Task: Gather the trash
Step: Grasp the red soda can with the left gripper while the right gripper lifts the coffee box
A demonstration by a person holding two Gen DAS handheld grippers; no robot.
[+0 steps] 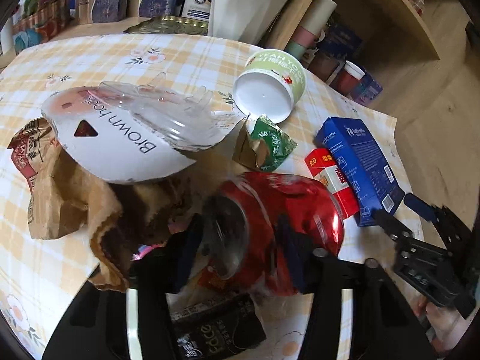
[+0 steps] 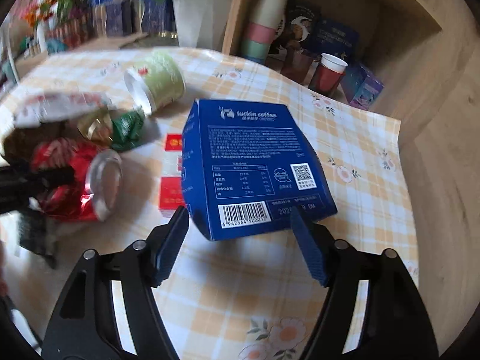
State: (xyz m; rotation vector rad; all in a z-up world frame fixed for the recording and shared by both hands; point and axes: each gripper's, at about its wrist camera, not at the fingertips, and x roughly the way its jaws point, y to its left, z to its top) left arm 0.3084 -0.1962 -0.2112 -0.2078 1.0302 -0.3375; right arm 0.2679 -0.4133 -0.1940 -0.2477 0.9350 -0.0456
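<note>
— Left gripper (image 1: 240, 252)?
— Jaws around the crushed red can (image 1: 279, 216) on the worktop (image 1: 180, 54); whether they press it, I cannot tell.
— Right gripper (image 2: 240, 246)?
— Jaws apart, either side of the blue coffee box's (image 2: 255, 162) near edge, holding nothing.

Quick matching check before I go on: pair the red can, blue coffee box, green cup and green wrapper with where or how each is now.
1 red can
2 blue coffee box
3 green cup
4 green wrapper

A lying on its side
B between the left gripper fingers
C crumpled beside the cup
D at the right gripper fingertips, jaws open

Pairs: 1-B, 2-D, 3-A, 4-C
</note>
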